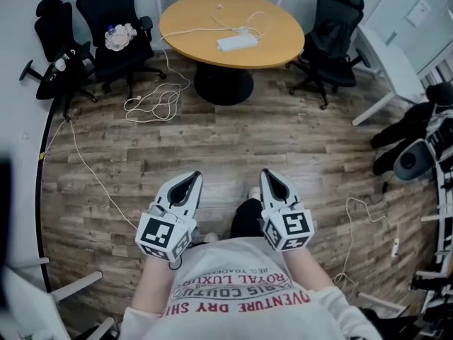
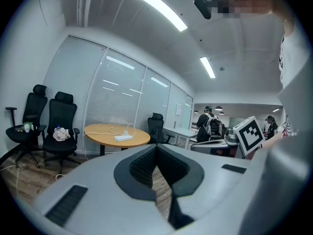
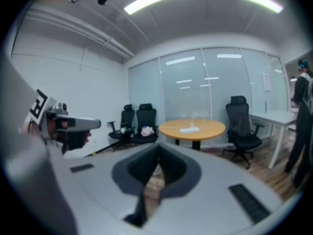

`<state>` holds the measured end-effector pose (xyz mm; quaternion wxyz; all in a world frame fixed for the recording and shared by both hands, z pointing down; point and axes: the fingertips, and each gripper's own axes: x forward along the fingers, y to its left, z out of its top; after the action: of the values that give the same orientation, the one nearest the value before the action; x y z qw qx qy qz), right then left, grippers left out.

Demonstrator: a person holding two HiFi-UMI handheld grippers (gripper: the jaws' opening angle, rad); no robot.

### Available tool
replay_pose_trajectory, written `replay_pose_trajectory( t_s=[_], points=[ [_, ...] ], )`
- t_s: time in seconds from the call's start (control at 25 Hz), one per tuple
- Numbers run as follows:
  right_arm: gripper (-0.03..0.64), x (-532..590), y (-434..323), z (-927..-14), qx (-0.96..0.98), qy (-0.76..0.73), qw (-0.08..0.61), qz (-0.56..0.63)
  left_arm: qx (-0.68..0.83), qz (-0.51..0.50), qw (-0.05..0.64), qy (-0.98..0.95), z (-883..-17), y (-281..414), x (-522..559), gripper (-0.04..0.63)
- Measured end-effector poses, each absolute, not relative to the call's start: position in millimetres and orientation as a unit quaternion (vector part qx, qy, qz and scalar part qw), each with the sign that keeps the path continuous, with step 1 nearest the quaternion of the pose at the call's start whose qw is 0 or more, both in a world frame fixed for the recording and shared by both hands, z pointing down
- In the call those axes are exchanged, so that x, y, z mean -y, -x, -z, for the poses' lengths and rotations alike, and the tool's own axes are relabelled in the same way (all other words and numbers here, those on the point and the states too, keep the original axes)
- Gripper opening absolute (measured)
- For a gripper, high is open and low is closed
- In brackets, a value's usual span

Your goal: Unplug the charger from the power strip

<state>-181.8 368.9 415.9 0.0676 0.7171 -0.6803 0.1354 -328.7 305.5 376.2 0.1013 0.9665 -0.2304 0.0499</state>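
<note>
A white power strip (image 1: pixel 237 43) lies on the round wooden table (image 1: pixel 205 57) far ahead, with a small white charger (image 1: pixel 245 30) plugged in at its far side and a thin white cable trailing across the tabletop. Both grippers are held low near the person's body, well short of the table. My left gripper (image 1: pixel 196 175) and my right gripper (image 1: pixel 265 173) both have their jaws together with nothing between them. The left gripper view shows the power strip (image 2: pixel 122 138) small on the table (image 2: pixel 98 129) beyond the gripper (image 2: pixel 156 147). The right gripper view shows the strip (image 3: pixel 190 129) beyond the gripper (image 3: pixel 158 156).
Black office chairs stand around the table, one (image 1: pixel 117 30) holding a bundle of cloth. A white cable (image 1: pixel 152 105) loops over the wood floor to the left. A white desk (image 1: pixel 386 66) stands at the right. People (image 2: pixel 211 127) are at the back of the room.
</note>
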Motion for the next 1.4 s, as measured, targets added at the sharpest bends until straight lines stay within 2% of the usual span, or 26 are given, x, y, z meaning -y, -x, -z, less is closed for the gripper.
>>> replay_pose_trajectory(
  t_s=[0.32,0.92,1.4],
  points=[
    [0.029,-300,105,-417,0.715,-0.684,0.06,-0.131,0.277,-0.064,0.088,-0.955,-374,259,-252,0.034],
    [0.029,-202,-117,-411,0.746,-0.648,0.077,-0.132,0.32,-0.071,0.094,-0.94,-374,44,-156,0.034],
    [0.029,-140,-180,-442,0.741,-0.646,0.076,-0.169,0.318,-0.096,0.103,-0.938,-398,-19,-86,0.034]
  ],
)
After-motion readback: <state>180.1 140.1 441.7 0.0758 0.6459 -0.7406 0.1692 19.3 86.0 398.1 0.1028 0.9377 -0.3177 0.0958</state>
